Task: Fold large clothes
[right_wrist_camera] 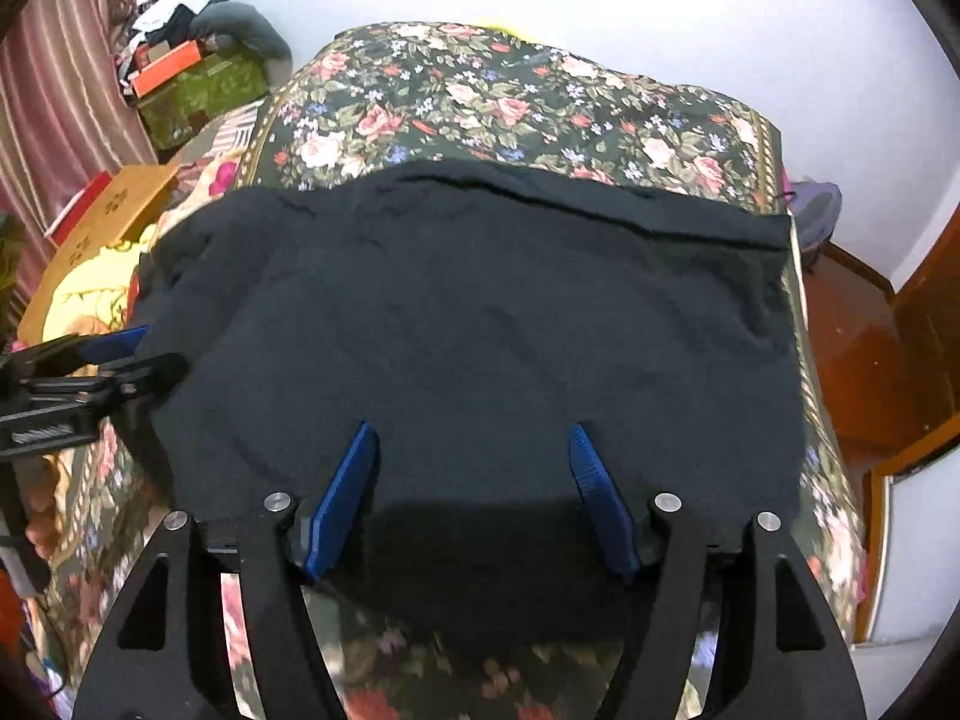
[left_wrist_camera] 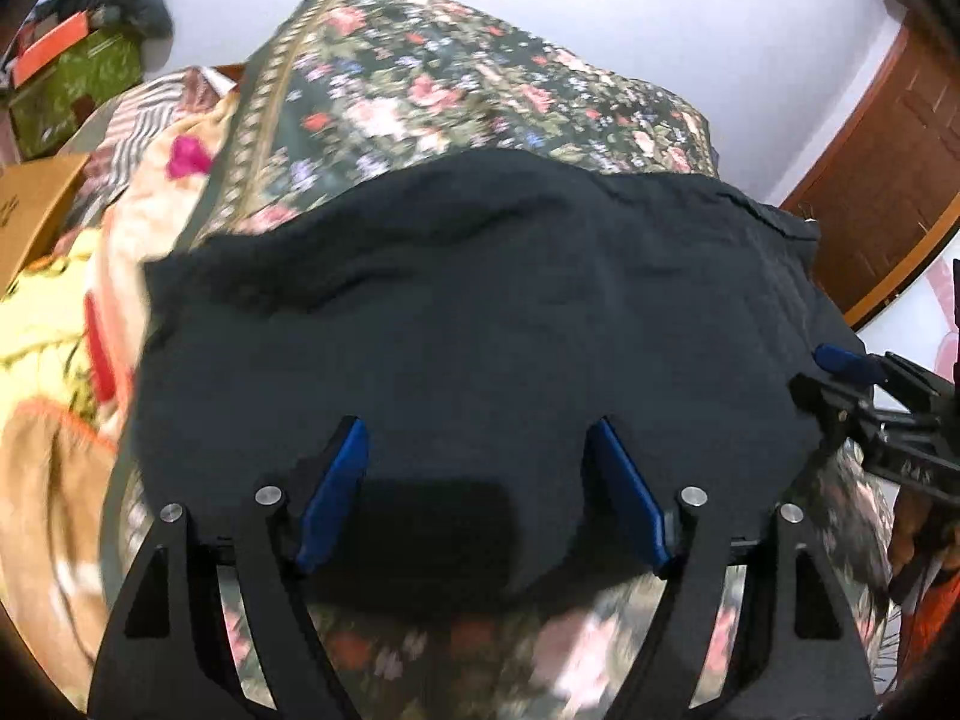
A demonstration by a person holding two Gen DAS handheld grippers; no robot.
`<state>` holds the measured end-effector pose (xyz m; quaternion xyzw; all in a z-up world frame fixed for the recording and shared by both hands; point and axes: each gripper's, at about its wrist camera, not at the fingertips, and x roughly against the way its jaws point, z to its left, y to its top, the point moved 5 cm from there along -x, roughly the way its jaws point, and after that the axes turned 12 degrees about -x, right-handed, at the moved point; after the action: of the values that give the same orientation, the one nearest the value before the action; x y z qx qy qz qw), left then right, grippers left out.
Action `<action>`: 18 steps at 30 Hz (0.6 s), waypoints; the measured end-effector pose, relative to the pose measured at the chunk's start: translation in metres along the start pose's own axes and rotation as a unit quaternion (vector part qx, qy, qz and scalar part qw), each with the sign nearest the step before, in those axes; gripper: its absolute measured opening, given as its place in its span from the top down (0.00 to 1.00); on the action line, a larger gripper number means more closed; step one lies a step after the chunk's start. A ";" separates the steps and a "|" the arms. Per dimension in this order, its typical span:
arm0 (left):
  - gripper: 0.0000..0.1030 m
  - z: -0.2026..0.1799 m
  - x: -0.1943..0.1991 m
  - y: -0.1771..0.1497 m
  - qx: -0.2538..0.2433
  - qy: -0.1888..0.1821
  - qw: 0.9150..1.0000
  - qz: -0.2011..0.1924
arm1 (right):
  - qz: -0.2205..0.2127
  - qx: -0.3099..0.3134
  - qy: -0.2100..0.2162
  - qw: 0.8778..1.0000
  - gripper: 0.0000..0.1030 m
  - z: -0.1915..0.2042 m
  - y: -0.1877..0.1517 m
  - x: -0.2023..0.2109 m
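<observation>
A large black garment lies spread flat on the floral bedspread, and shows in the right wrist view too. My left gripper is open, its blue pads standing wide apart over the garment's near edge. My right gripper is also open over the near edge, a little further right. The right gripper shows at the right edge of the left wrist view; the left one shows at the left edge of the right wrist view. Neither holds cloth.
A yellow and orange blanket is bunched on the bed's left side. Cardboard boxes and a green box with clutter stand by the curtain. A wooden door and brown floor lie to the right.
</observation>
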<state>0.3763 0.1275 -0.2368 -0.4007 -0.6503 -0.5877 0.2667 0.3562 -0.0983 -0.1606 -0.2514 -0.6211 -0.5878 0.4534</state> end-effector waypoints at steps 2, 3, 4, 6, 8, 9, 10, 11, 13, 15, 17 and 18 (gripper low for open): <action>0.26 0.012 0.009 -0.012 0.010 0.020 1.000 0.002 | -0.002 0.006 -0.013 1.000 0.38 0.000 -0.002 0.004; 0.26 0.017 0.011 -0.017 0.015 0.025 1.000 0.005 | -0.003 0.006 -0.019 1.000 0.38 -0.001 -0.003 0.007; 0.26 0.027 0.014 -0.025 0.030 0.031 0.999 0.010 | -0.004 0.006 -0.022 1.000 0.38 0.000 -0.004 0.009; 0.26 0.043 0.019 -0.038 0.066 0.033 0.997 0.013 | -0.006 0.004 -0.023 1.000 0.38 0.002 -0.005 0.014; 0.26 0.061 0.027 -0.053 0.112 0.027 0.993 0.011 | -0.008 0.005 -0.017 1.000 0.38 0.007 -0.004 0.020; 0.26 0.066 0.029 -0.056 0.124 0.024 0.992 0.011 | -0.010 0.006 -0.014 1.000 0.38 0.010 -0.004 0.022; 0.26 0.072 0.031 -0.063 0.144 0.018 0.989 0.010 | -0.014 0.009 -0.011 1.000 0.38 0.015 -0.003 0.025; 0.26 0.077 0.032 -0.069 0.167 0.009 0.986 0.009 | -0.020 0.012 -0.007 1.000 0.38 0.020 -0.002 0.028; 0.26 0.083 0.032 -0.079 0.213 -0.018 0.977 0.001 | -0.032 0.020 -0.004 0.999 0.38 0.031 0.000 0.031; 0.26 0.086 0.024 -0.090 0.266 -0.064 0.962 -0.002 | -0.039 0.032 -0.004 0.999 0.38 0.042 0.002 0.031; 0.26 0.087 0.012 -0.098 0.311 -0.108 0.944 -0.002 | -0.042 0.050 -0.007 0.998 0.38 0.052 0.003 0.028; 0.26 0.088 0.006 -0.101 0.330 -0.127 0.935 -0.004 | -0.044 0.059 -0.011 0.997 0.38 0.057 0.003 0.024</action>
<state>0.2994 0.2156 -0.3024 -0.3591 -0.8377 -0.2852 0.2967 0.3319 -0.0484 -0.1327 -0.2031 -0.6701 -0.5664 0.4347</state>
